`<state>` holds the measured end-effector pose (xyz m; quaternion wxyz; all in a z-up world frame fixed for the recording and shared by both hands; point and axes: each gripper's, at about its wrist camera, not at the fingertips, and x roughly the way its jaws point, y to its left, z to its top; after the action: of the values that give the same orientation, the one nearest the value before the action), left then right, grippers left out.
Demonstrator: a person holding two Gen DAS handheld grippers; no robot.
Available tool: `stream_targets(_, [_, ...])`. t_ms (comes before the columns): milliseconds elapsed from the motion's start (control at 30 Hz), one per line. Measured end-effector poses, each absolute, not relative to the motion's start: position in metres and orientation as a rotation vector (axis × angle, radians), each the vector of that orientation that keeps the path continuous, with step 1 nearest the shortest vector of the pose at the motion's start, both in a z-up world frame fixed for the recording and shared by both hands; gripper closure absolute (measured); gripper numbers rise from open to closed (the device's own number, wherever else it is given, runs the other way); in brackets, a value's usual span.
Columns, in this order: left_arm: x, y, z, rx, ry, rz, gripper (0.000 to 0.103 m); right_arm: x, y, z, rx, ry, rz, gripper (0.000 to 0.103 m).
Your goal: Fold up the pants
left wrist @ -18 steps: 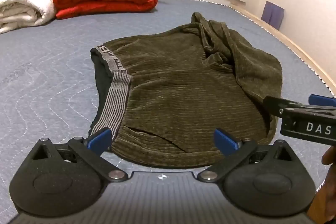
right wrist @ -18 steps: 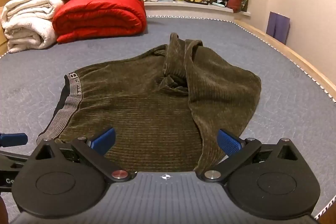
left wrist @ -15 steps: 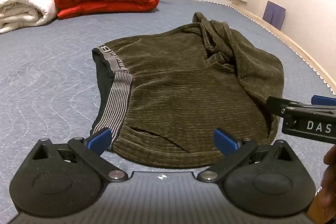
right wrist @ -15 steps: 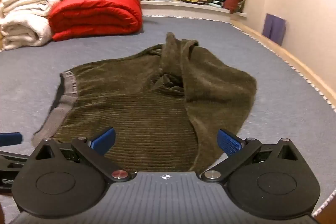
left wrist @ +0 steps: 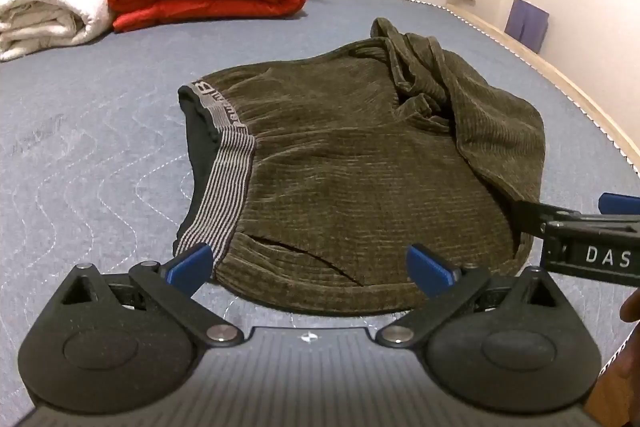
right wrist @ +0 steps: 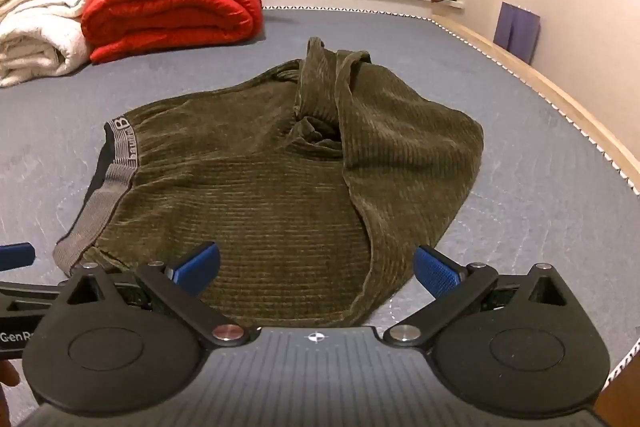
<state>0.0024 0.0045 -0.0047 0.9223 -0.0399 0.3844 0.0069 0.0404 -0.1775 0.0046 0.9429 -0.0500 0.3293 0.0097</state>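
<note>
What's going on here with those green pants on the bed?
A person is holding a gripper in each hand over the olive pants, which lie bunched on the grey bed, the waistband to the left. The left gripper and right gripper both have their jaws wide open near the pants' near edge, gripping nothing. No neat fold yet; one leg is flopped over the rest.

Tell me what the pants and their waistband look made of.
Pants: olive corduroy or chenille-like knit, judging by fine raised ribs and a soft matte nap. Waistband: probably woven elastic, grey with thin stripes and lettering, smoother than the body.
</note>
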Motion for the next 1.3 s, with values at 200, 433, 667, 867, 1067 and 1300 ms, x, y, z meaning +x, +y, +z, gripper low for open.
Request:
stream_targets(200, [0.003, 0.009, -0.006, -0.089, 0.797, 0.044, 0.0, 0.04, -0.177, 0.003, -0.118, 0.676, 0.002, 0.001])
stream_targets(433, [0.003, 0.004, -0.001, -0.084, 0.782, 0.019, 0.0, 0.04, -0.176, -0.001, -0.13, 0.69, 0.004, 0.001])
stream_targets(667, [0.004, 0.001, 0.0, -0.082, 0.785, 0.011, 0.0, 0.041, -0.175, -0.003, -0.132, 0.699, 0.0, 0.001])
stream_targets(867, [0.005, 0.0, -0.001, -0.072, 0.795, 0.021, 0.0, 0.042, -0.174, -0.004, -0.136, 0.703, -0.003, 0.001])
stream_targets(1067, [0.011, 0.003, -0.007, -0.091, 0.866, 0.01, 0.0, 0.041, -0.173, -0.006, -0.153, 0.713, -0.008, 0.001])
stream_targets(1300, [0.018, 0.011, -0.018, -0.12, 0.963, 0.031, 0.0, 0.045, -0.173, -0.016, -0.138, 0.776, 0.011, 0.001])
